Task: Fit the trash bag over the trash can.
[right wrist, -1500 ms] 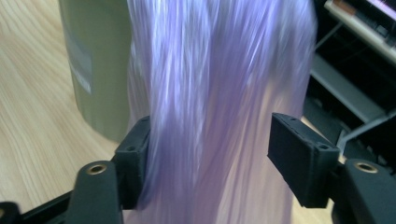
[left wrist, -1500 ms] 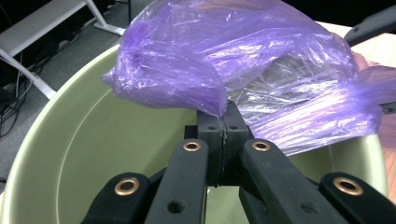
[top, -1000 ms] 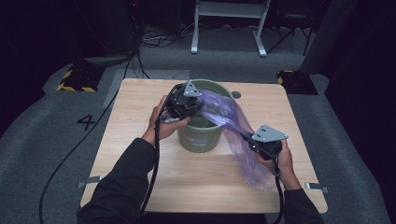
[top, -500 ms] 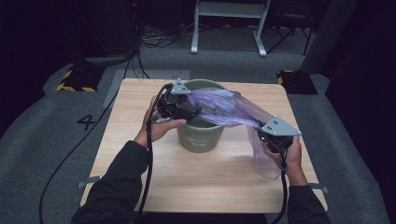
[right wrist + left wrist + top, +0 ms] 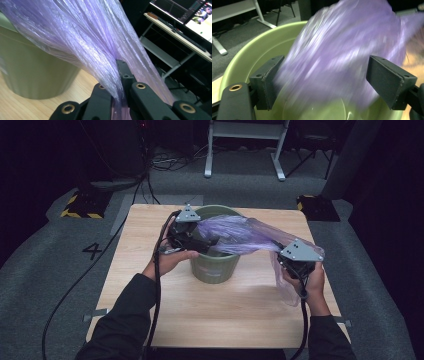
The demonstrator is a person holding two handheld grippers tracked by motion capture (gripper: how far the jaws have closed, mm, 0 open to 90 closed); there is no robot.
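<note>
Right claw (image 5: 117,97) is pinching the purple bag (image 5: 240,237) beside the green bucket (image 5: 215,265), while the left claw (image 5: 324,82) is spread wide over the bucket mouth around the bag. If the right one pulls too hard, the thin plastic may tear or slip out.

A wooden table (image 5: 150,285) carries a green bucket (image 5: 216,267).

Dark room: grey carpet (image 5: 50,270), white-legged desk (image 5: 245,130) behind the wooden table (image 5: 215,310).
</note>
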